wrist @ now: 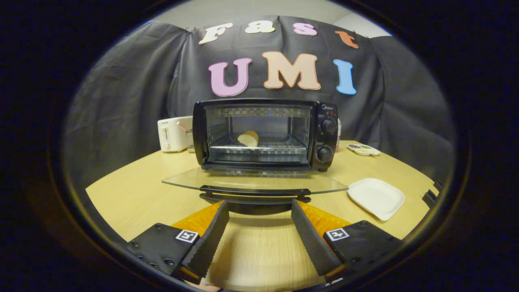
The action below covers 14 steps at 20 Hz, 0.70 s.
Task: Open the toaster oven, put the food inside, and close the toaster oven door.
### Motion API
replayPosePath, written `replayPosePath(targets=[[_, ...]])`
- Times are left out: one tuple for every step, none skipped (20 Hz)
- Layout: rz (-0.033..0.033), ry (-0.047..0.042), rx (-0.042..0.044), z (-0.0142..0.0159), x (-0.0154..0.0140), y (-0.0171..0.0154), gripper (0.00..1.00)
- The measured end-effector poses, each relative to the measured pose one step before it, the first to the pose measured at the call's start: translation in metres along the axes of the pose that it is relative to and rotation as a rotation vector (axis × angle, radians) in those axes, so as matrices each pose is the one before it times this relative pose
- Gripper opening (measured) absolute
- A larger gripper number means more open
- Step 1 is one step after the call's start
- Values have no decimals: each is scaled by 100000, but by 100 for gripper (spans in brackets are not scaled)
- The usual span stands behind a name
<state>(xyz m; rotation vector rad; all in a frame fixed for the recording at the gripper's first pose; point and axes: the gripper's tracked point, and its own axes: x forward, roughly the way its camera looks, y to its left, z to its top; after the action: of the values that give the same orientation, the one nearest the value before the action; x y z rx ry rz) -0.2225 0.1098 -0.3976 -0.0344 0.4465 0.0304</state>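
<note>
Clearly, the gripper (pixel 259 209) is seen with its two fingers (pixel 209 239) spread wide apart and nothing gripped between them; only bare wood of the table (pixel 134 194) is seen in the gap. Just ahead of the fingertips, the dark handle (pixel 255 191) of the toaster oven door (pixel 255 182) is found, lying across the gap between the tips and close to them; whether it is touched cannot be told. The glass door is folded down flat, so that it juts out level over the table toward the gripper. Beyond it, the black toaster oven (pixel 265 134) is stood near the far edge of the table with its cavity exposed. The food (pixel 248 139), a pale rounded slice of bread, is placed on the wire rack (pixel 279 147) inside, left of the cavity's middle. Two round knobs (pixel 327 140) are set one above the other on the oven's right panel. Beside the oven, to its left, a white pop-up toaster (pixel 174 134) is stood. To the right of the door, a white square plate (pixel 376 198) is laid on the table, and farther back a small white divided dish (pixel 363 149) is seen near the oven's right side. Behind everything, dark cloth (pixel 121 101) is hung as the booth's wall.
</note>
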Motion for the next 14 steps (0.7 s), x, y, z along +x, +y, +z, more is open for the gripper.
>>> replayPosePath(targets=[[573,-1724,652,805,134,42,98],[122,-1166,431,787,105,-45,98],[371,-1847,230,1075,-93,-70,98],[331,-1930,-266,1023,301,51,98],[350,-612,-536,577,658,-50,98],[-252,542,-534,388,856,-190,98],[563,2,53,408,734,-169,98],[455,-679,892,683,784,-55,98],[314,-878,1153,738,750,-205,98],[256,-876,865,770,809,-121,98],[225,-795,498,648,710,-107,98],[24,-898,339,707,698,-59,98],[-9,-1085,334,618,664,-73,98],[-75,-1084,59,670,669,-85,98]])
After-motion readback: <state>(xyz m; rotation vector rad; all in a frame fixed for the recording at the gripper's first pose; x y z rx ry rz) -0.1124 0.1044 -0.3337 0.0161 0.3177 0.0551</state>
